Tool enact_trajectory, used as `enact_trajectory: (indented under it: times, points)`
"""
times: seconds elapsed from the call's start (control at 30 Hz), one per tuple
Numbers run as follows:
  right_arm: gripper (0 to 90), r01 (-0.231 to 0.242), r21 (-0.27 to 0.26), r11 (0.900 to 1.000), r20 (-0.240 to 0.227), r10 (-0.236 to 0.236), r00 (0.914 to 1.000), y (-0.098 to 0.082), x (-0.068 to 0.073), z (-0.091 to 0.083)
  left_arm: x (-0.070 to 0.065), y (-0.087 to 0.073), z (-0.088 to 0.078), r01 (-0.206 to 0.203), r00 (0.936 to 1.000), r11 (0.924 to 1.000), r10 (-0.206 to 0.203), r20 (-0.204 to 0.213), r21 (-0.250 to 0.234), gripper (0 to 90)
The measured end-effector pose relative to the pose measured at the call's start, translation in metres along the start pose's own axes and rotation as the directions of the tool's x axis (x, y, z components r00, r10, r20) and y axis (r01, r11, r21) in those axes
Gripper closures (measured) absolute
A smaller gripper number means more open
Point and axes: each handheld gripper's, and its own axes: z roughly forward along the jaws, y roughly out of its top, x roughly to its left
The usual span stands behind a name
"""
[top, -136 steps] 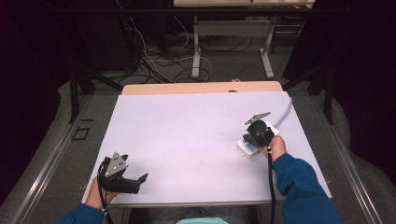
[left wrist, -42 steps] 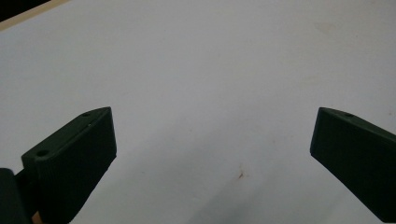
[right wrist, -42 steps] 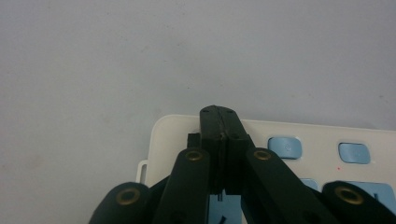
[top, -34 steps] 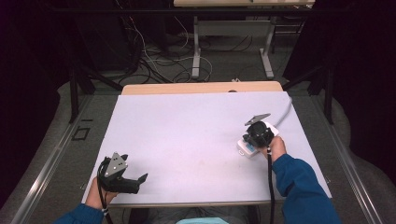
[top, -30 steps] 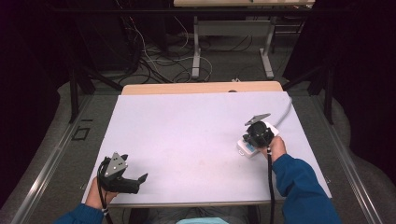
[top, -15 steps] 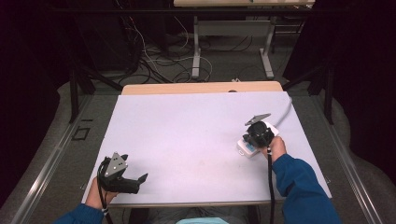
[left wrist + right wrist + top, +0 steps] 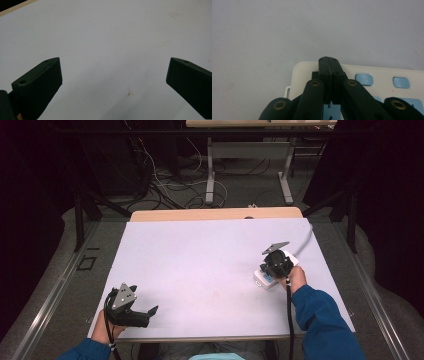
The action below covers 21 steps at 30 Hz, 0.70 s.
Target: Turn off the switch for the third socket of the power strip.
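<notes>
1. Pressing looks like the step in hand: the right gripper [image 7: 329, 60] has its jaws shut tight together with nothing between them, and the joined tip rests on or just above the top of a white remote [image 7: 372, 75] near one of its corners. Whether it truly touches I cannot tell.

2. Remote, from above, lies right under the right gripper [image 7: 276, 262], partly covered by it, at the table's [image 7: 210, 260] right side; the remote [image 7: 264, 280] pokes out on the side facing the person.

3. Buttons [image 7: 364, 79] in pale blue sit just to the right of the shut tip in the right gripper view, a second one farther along the same row, more below. A small loop sticks out at the remote's corner on the other side of the tip.

4. Next move, as I judge it, calls for sliding the tip sideways onto a button and pushing straight down; the light remote may tip or skid under an off-centre push.

5. Left gripper [image 7: 113, 82] has its jaws spread wide with nothing between them, over bare table; from above the left gripper [image 7: 131, 307] sits well apart from the remote, near the person's edge.

6. Nothing stands between either gripper and the remote. Cables and desk legs lie on the floor beyond the far edge, out of the way.
</notes>
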Motion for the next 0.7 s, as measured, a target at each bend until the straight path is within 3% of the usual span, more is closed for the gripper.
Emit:
enact_trajectory:
  times: [0.7]
  points:
    - [88.2, -0.008, -0.012, 1.0, 0.001, 0.008, 1.0, 0.0008, -0.0009, -0.004, 0.0001, 0.0, -0.0003, 0.001, 1.0, 1.0, -0.001, -0.001, -0.003, 0.2]
